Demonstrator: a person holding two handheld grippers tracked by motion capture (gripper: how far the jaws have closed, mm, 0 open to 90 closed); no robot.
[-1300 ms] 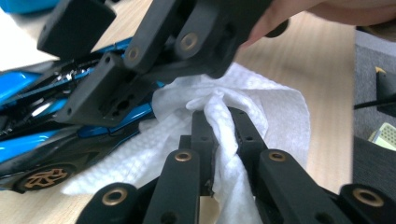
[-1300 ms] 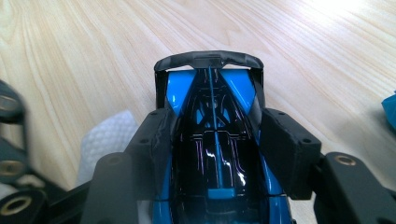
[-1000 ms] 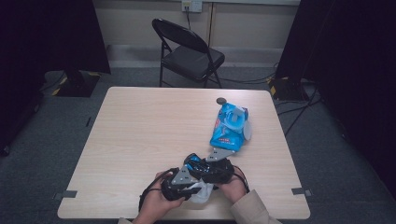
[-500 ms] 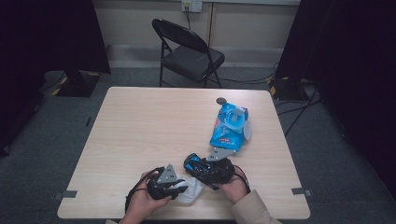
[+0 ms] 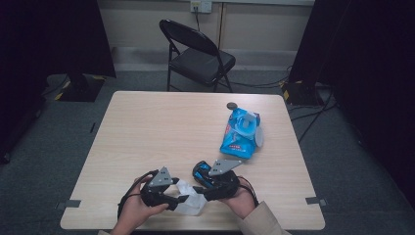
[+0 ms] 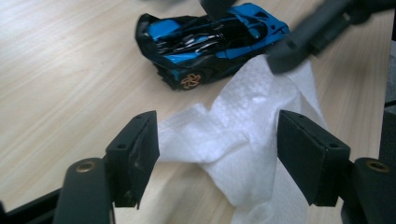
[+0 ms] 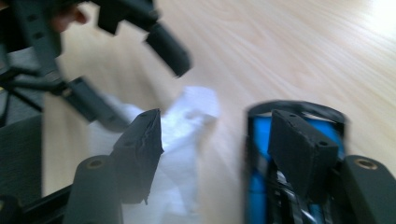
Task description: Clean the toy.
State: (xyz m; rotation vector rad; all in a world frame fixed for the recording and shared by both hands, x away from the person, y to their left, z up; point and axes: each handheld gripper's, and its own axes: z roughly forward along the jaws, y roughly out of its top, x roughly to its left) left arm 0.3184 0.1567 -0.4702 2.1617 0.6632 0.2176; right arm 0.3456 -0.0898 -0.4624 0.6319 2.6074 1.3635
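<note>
A blue and black toy car (image 5: 201, 171) (image 6: 210, 44) lies on the wooden table (image 5: 161, 132) near its front edge. A crumpled white wipe (image 5: 190, 201) (image 6: 243, 140) lies just in front of it. My left gripper (image 5: 178, 192) (image 6: 217, 126) is open; its jaws have just been opening and stand either side of the wipe without pressing it. My right gripper (image 5: 199, 180) (image 7: 215, 121) is open too, still widening. Its right jaw hangs over the car (image 7: 259, 186), and its left jaw is beside the wipe (image 7: 187, 121).
A blue pack of wipes (image 5: 240, 132) with its lid flap up lies at the right of the table. A small dark round thing (image 5: 231, 105) sits behind it near the far edge. A black folding chair (image 5: 198, 56) stands beyond the table.
My left gripper has slid left, away from the right one, and opened, letting go of the wipe. The right gripper lifted slightly over the car.
</note>
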